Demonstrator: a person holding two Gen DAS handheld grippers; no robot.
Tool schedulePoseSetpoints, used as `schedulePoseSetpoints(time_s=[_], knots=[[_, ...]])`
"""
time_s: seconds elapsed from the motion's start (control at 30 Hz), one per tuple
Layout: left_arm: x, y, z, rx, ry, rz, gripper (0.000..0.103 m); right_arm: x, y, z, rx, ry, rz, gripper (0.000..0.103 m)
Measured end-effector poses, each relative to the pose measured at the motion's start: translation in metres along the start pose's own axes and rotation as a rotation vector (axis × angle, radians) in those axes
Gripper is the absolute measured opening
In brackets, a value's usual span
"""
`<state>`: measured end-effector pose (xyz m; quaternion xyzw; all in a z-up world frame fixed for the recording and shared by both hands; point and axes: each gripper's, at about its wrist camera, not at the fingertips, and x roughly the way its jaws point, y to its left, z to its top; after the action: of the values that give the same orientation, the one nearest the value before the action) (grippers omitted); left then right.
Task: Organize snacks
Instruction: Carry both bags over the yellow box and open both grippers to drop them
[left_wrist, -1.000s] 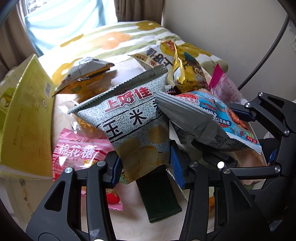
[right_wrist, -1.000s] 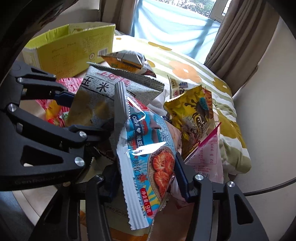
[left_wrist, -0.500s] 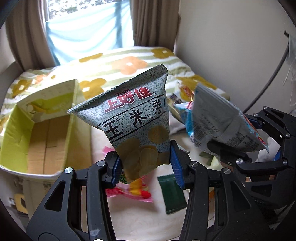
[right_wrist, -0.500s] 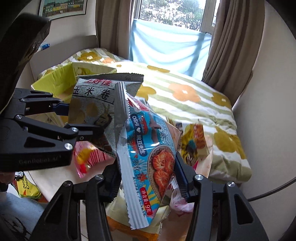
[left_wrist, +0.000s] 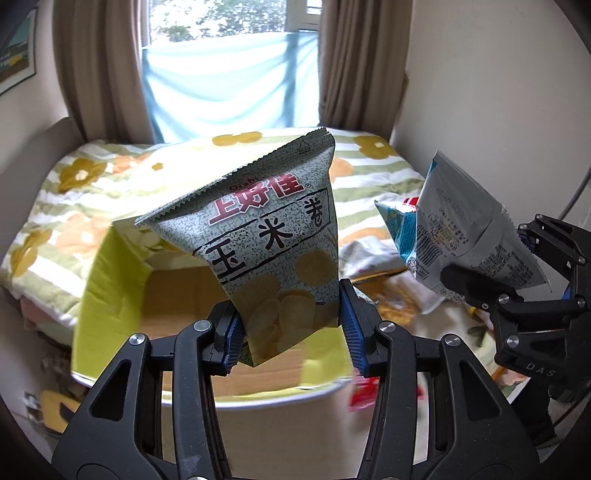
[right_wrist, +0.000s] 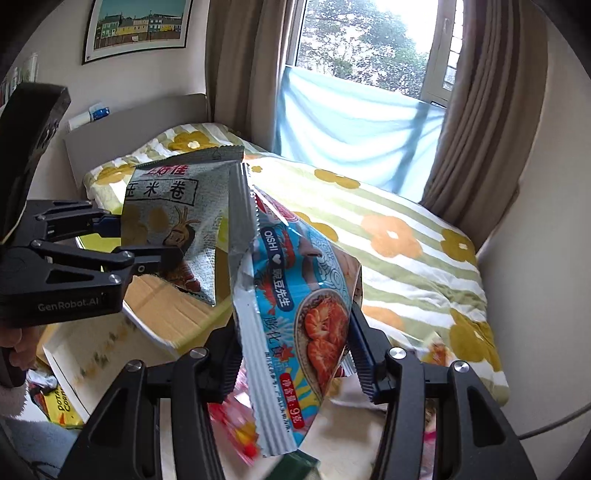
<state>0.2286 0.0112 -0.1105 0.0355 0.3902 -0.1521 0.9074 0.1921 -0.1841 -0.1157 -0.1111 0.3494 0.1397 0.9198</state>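
My left gripper (left_wrist: 291, 328) is shut on a grey speckled corn-roll snack bag (left_wrist: 266, 254) and holds it in the air above an open yellow-green cardboard box (left_wrist: 110, 295). The bag also shows in the right wrist view (right_wrist: 173, 218), with the left gripper (right_wrist: 122, 240) at the left. My right gripper (right_wrist: 295, 354) is shut on a blue shrimp-snack bag (right_wrist: 299, 314), held up to the right of the box (right_wrist: 173, 314). In the left wrist view this blue bag (left_wrist: 461, 236) and the right gripper (left_wrist: 491, 273) are at the right.
A bed with a flowered striped cover (right_wrist: 406, 251) lies behind. Loose snack packets (left_wrist: 388, 302) lie on the surface right of the box. A wall (left_wrist: 498, 92) is on the right, a curtained window (left_wrist: 229, 74) beyond. A yellow packet (right_wrist: 62, 410) lies on the floor.
Both grippers have lifted their bags up from the snack pile and moved left. The open box has come under the left gripper's bag.
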Motion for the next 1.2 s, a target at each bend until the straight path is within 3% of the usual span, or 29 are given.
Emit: schedulePoseSetpoints(time_s=[0.23, 0.4, 0.77, 0.8, 0.87, 0.9, 0.93, 1.03, 1.2], knots=[[0.009, 0.098, 0.008, -0.054, 0.032, 0.029, 0.042, 0.050, 0.054, 0.052, -0.012, 0.012, 0.038, 0.048], [0.038, 0.152, 0.005, -0.065, 0.097, 0.040, 0.042, 0.094, 0.087, 0.073, -0.002, 0.051, 0.065, 0.048], [0.095, 0.183, -0.012, -0.072, 0.237, 0.007, 0.042, 0.160, 0.108, 0.087, 0.070, 0.183, 0.088, 0.048], [0.098, 0.182, -0.011, -0.072, 0.246, 0.009, 0.045, 0.163, 0.107, 0.087, 0.069, 0.188, 0.088, 0.048], [0.103, 0.182, -0.010, -0.080, 0.262, 0.007, 0.062, 0.170, 0.108, 0.089, 0.067, 0.198, 0.084, 0.048], [0.105, 0.183, -0.010, -0.086, 0.264, 0.013, 0.091, 0.173, 0.110, 0.091, 0.070, 0.202, 0.083, 0.048], [0.105, 0.183, -0.010, -0.093, 0.257, 0.019, 0.102, 0.175, 0.108, 0.091, 0.075, 0.207, 0.084, 0.048], [0.101, 0.184, -0.010, -0.111, 0.251, -0.004, 0.103, 0.178, 0.105, 0.089, 0.091, 0.224, 0.083, 0.048], [0.097, 0.181, -0.015, -0.109, 0.267, 0.025, 0.103, 0.183, 0.105, 0.084, 0.095, 0.254, 0.076, 0.048]])
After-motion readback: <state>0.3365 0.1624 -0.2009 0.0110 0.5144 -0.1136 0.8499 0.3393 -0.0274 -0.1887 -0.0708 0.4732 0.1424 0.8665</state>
